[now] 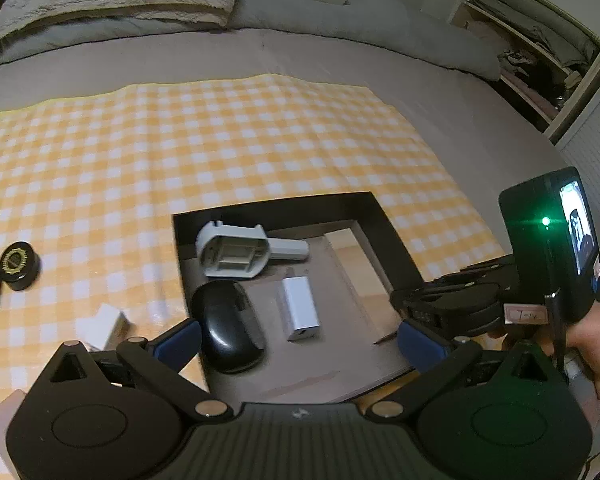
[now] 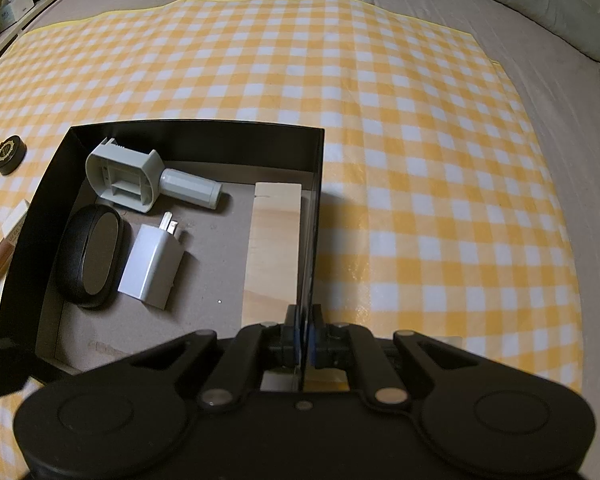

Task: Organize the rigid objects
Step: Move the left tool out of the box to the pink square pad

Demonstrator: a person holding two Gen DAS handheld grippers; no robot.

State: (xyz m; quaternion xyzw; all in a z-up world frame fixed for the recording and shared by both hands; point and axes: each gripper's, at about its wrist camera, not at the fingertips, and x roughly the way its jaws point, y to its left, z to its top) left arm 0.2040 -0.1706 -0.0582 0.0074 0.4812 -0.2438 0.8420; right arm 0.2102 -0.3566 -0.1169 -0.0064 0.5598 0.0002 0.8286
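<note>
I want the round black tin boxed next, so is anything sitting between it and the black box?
Nothing visible blocks it. The round black tin lies on the checked cloth left of the black box, with bare cloth between; a white carton lies nearer.

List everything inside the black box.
Inside the black box: a grey handled tool, a black oval case, a white plug adapter and a wooden block against the right wall. The hand-held gripper covers the near corner.
</note>
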